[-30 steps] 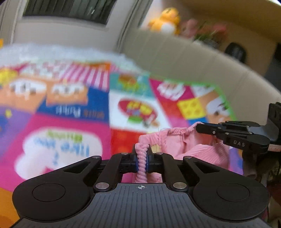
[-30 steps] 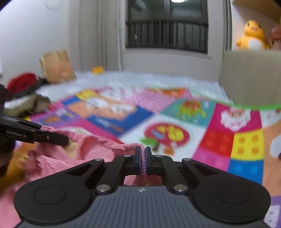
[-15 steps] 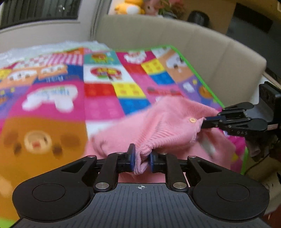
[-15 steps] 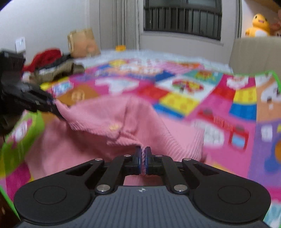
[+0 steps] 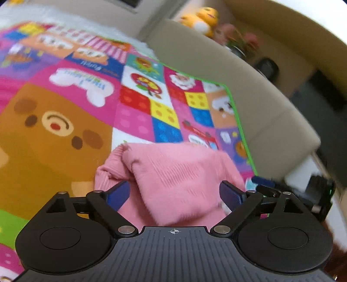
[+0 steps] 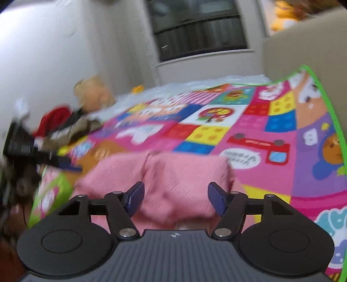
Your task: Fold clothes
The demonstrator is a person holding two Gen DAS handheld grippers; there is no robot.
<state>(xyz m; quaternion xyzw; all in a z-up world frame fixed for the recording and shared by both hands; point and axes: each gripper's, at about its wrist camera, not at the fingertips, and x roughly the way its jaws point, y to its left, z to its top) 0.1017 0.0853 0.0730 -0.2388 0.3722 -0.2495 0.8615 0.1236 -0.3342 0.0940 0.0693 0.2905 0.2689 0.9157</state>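
A pink knitted garment (image 5: 173, 175) lies folded over on the colourful play mat (image 5: 65, 121), near its front edge. It also shows in the right wrist view (image 6: 173, 180). My left gripper (image 5: 174, 193) is open, its jaws wide apart just above the garment's near edge, holding nothing. My right gripper (image 6: 174, 195) is open too, jaws spread over the garment's near edge. The right gripper shows at the right of the left wrist view (image 5: 282, 191); the left gripper shows blurred at the left of the right wrist view (image 6: 39, 156).
A beige sofa (image 5: 249, 86) runs along the mat's right side, with plush toys (image 5: 201, 19) on top. A pile of red and dark clothes (image 6: 63, 123) lies at the mat's far left. A window (image 6: 199, 28) is in the back wall.
Both grippers have opened and let go of the pink garment, which now lies folded on the mat. Both have drawn back a little from it.
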